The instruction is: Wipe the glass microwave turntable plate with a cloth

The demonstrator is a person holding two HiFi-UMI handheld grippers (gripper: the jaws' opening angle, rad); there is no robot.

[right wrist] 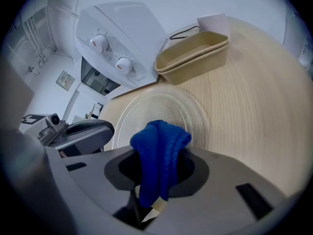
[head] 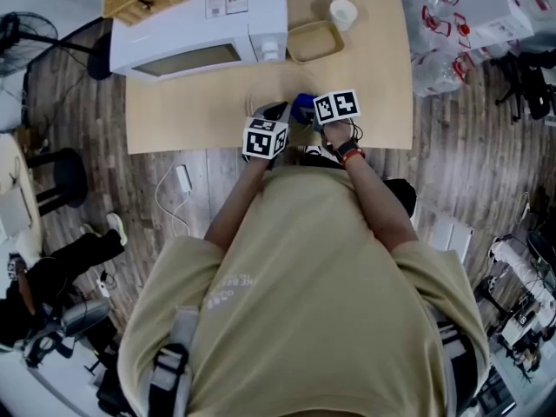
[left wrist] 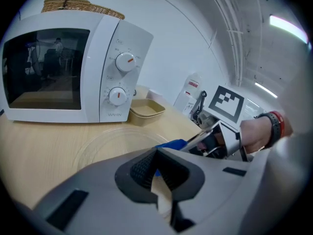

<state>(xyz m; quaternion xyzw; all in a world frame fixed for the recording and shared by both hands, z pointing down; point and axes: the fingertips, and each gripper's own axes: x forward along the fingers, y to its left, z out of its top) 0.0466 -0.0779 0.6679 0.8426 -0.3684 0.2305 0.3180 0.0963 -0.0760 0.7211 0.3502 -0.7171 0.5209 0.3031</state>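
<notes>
Right gripper [right wrist: 151, 202] fingers clamp a blue knitted cloth [right wrist: 159, 151] over the round clear glass plate [right wrist: 161, 106]; left gripper [left wrist: 157, 182] fingers together. Next, probably: press down, wipe.

a lab or test room dressed up as a kitchen corner: a white microwave [head: 200, 24] and a beige tray [head: 314, 41] sit on a bare wooden counter [head: 217, 111]. the plank floor [head: 460, 146] around it holds a loose cable [head: 169, 202], a stool [head: 65, 181], a fan [head: 17, 33] and cluttered gear [head: 521, 302].
</notes>
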